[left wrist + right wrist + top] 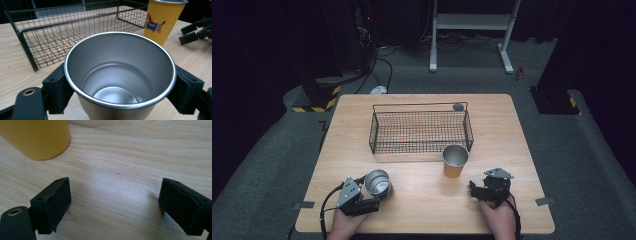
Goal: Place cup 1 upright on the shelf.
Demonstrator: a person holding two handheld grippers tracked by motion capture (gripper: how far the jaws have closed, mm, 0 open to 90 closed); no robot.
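A steel cup (378, 183) with a beige outside stands near the table's front left, and my left gripper (371, 192) is shut on it. In the left gripper view the cup (120, 75) sits between the two black pads (57, 88), which press on its sides. A yellow cup (455, 161) with a cartoon dog print (154, 25) stands just in front of the wire basket (420, 131). My right gripper (476, 189) rests at the front right with its jaws wide apart over bare wood (113, 202); the yellow cup (35, 137) is just beyond its left pad.
The black wire basket sits mid-table with a small grey knob (458, 106) on its far rim. The table's edges (422, 231) are close to both hands. Beyond the table stand a white frame (472, 22) and dark equipment with cables.
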